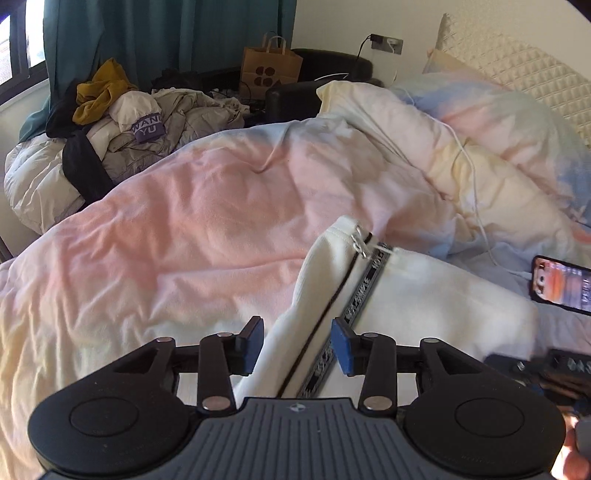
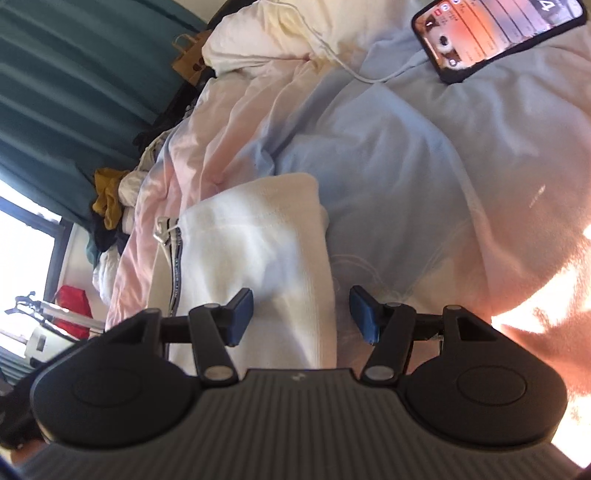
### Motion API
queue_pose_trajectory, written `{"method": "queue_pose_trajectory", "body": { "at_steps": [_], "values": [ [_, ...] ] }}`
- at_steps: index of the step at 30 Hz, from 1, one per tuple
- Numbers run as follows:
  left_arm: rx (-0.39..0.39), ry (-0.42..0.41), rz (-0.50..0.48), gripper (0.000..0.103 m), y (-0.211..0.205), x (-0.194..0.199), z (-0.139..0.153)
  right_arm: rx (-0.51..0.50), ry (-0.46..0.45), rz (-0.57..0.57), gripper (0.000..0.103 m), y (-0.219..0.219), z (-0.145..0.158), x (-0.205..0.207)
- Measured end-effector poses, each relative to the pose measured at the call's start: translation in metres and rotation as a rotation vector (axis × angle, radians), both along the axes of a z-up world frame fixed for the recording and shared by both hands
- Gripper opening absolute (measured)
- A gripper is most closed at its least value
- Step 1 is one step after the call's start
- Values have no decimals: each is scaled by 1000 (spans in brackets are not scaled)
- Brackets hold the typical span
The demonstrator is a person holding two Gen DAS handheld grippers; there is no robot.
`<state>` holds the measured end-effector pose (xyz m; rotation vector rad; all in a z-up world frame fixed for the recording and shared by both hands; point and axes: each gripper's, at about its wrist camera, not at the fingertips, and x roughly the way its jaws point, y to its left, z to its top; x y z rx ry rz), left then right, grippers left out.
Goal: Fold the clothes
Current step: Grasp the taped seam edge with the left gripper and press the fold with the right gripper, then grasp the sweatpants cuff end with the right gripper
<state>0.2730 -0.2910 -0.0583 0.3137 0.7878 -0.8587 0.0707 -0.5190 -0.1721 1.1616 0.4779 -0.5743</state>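
A white zip-up garment with a dark zipper and patterned trim lies folded on the pastel duvet. My left gripper is open, its blue pads on either side of the zipper edge, just over the cloth. In the right wrist view the same garment lies below my right gripper, which is open over the garment's right edge. The right gripper's body shows at the right edge of the left wrist view.
A phone with a lit screen lies on the bed to the right, on a white cable; it also shows in the right wrist view. Pillows lie at the head. A clothes pile and paper bag sit beyond the bed.
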Motion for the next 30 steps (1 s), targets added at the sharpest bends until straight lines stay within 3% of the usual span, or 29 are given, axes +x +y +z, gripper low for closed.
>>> {"method": "queue_pose_trajectory", "body": {
  "at_steps": [5,10,14,16,19,22,25,27,30],
  "values": [
    [-62,83,182,44,124,-51,4,80,-50,142,61,0,-1,10],
    [-97,133,428,44,242,-115,2,26,16,128,61,12,7,21],
    [-77,119,531,44,308,-156,13,55,16,114,61,7,-2,23],
    [-107,98,577,44,332,-168,24,50,-5,125,61,6,-4,26],
    [-186,87,628,46,350,-181,31,42,-45,168,61,5,-7,35],
    [-277,138,697,47,352,-186,20,82,-141,202,61,-1,-10,36],
    [-260,130,728,46,341,-186,7,169,-254,240,62,-14,-16,35],
    [-231,98,725,46,333,-185,2,172,-300,297,61,-22,-14,37],
    [-224,88,728,46,335,-179,-5,116,-264,352,61,-27,-14,40]
  ]
}}
